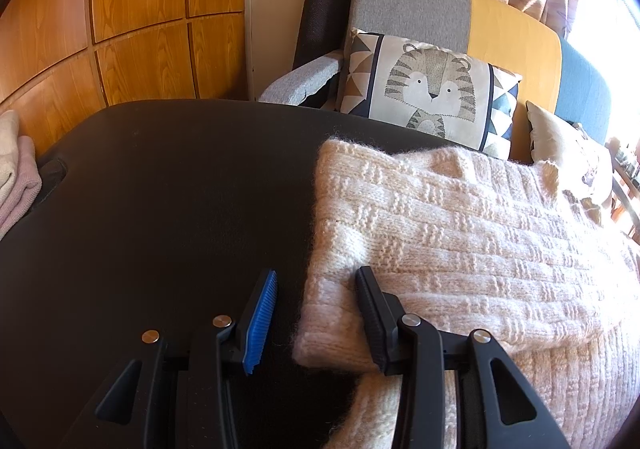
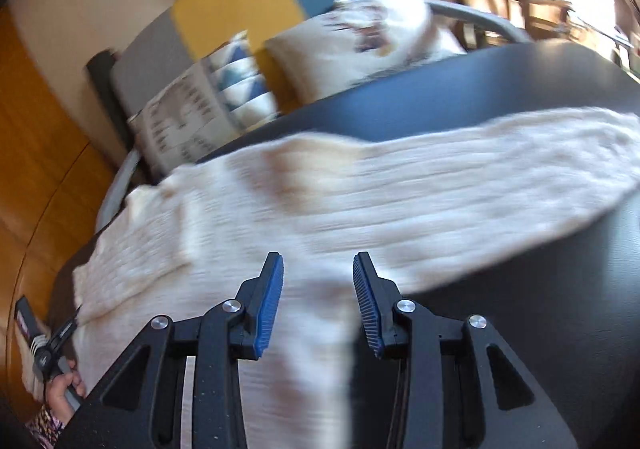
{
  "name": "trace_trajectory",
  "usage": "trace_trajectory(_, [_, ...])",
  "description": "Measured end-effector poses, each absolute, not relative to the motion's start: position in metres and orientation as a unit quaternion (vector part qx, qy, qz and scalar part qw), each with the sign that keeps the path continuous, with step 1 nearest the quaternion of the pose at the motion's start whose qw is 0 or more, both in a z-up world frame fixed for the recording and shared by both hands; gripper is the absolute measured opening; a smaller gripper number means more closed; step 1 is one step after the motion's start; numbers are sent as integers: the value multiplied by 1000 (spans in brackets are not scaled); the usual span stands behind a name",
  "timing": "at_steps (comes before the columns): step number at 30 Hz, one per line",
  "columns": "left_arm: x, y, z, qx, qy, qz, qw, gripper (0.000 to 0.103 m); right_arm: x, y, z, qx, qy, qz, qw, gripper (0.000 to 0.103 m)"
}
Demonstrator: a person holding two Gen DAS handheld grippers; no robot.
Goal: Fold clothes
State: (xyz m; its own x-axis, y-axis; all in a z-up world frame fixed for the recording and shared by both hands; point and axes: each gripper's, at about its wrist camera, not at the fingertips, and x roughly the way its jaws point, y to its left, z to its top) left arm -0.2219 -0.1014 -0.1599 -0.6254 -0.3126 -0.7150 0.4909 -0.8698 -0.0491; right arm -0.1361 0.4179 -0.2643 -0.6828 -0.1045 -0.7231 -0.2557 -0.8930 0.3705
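The cream knit sweater (image 1: 460, 225) lies flat on the dark counter (image 1: 160, 189), one sleeve folded across its body. The left tongs (image 1: 316, 313) stand apart, straddling the folded sleeve's cuff, probably steadying it. The right tongs (image 2: 318, 301) hang apart above the knit, gripping nothing. Beyond the far edge sit cushions (image 1: 424, 89).

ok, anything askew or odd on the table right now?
Nothing damaged. The cream sweater is only part folded: one sleeve trails flat across the black table. Its folded corner lies between the left gripper fingers, ungripped.
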Motion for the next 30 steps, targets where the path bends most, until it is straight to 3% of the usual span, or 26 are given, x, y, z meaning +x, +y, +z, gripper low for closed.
trace_trajectory(12, [-226, -95, -159, 373, 95, -892, 238, 42, -84, 646, -260, -351, 358, 828, 252, 50])
trace_trajectory(20, [-227, -92, -158, 373, 82, -891, 244, 42, -81, 693, -264, -285, 450, 803, 269, 50])
trace_trajectory(25, [-226, -93, -159, 372, 86, -892, 242, 42, -91, 695, -268, -266, 460, 803, 270, 50])
trace_trajectory(26, [-225, -92, -159, 372, 86, -892, 242, 42, -94, 695, -267, -267, 455, 805, 272, 48])
trace_trajectory(29, [-225, -91, -159, 372, 84, -892, 244, 42, -104, 695, -269, -290, 434, 804, 286, 16])
trace_trajectory(30, [-226, -91, -160, 372, 84, -892, 244, 42, -104, 696, -269, -291, 437, 802, 284, 13])
